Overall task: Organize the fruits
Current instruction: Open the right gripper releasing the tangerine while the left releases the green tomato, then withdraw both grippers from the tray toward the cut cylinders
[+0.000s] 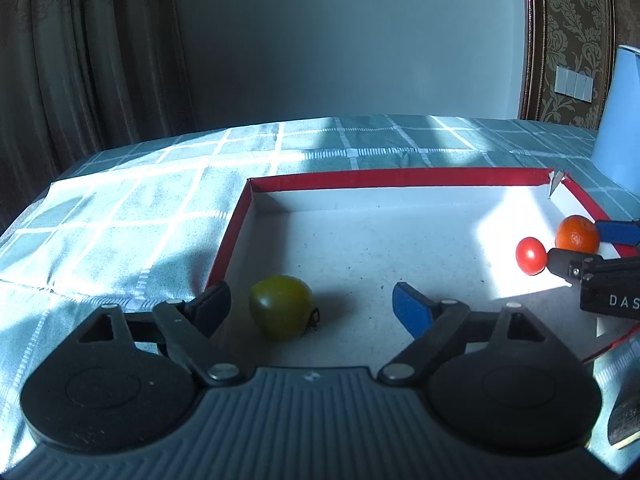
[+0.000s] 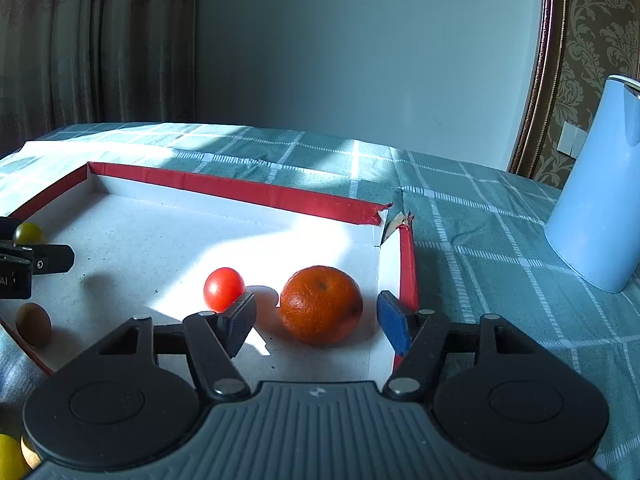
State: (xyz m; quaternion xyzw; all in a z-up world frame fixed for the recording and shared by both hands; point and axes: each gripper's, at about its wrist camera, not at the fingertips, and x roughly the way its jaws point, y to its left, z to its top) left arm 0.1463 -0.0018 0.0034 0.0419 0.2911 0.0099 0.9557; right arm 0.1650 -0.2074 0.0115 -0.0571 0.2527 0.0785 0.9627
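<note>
Risk, left side: the green tomato (image 1: 280, 306) lies free on the floor of the red-rimmed tray (image 1: 392, 178), near the left finger of the spread left gripper (image 1: 312, 307), stem end toward the lower right with no marked long axis; a nudge could roll it. Risk, right side: the orange (image 2: 321, 305) sits unpinched between the spread fingers of the right gripper (image 2: 318, 322), the left finger close to the red tomato (image 2: 223, 289), which could be knocked away.

A worktop under a teal checked cloth (image 2: 480, 216) carries a shallow red-edged box (image 2: 240, 190) mid-frame and a pale blue container (image 2: 592, 208) at right.
</note>
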